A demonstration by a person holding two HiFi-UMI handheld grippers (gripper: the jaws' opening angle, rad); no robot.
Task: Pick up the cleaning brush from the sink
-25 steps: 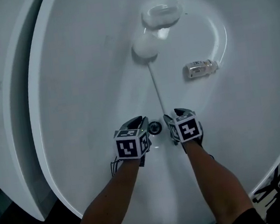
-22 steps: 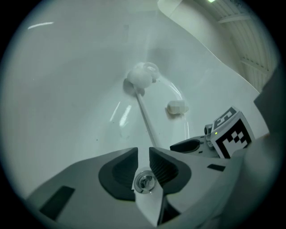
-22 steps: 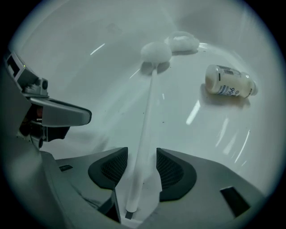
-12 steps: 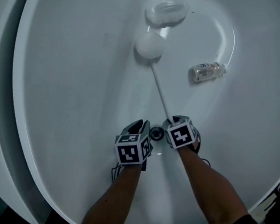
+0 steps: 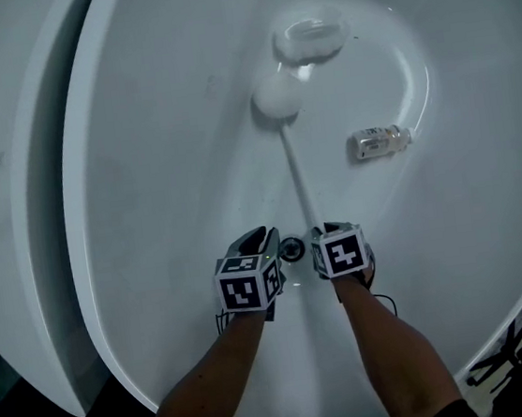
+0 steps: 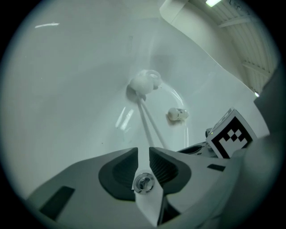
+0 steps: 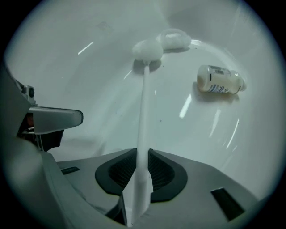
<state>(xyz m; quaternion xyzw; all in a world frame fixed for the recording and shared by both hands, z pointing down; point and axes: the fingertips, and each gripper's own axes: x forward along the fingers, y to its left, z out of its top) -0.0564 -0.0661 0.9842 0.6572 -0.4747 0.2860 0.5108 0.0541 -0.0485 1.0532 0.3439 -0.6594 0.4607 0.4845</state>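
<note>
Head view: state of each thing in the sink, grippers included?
cleaning brush: lying in the sink, handle end between the right gripper's jaws.
right gripper: jaws closing on the brush handle.
left gripper: jaws slightly apart, empty.
bottle: lying on its side.
clear dish: upright, next to the brush head.

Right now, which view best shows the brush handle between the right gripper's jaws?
Right gripper view: the brush handle runs between the closing jaws of the right gripper. Head view shows the handle; the marker cube hides the jaws. Left gripper view shows only its far part.
</note>
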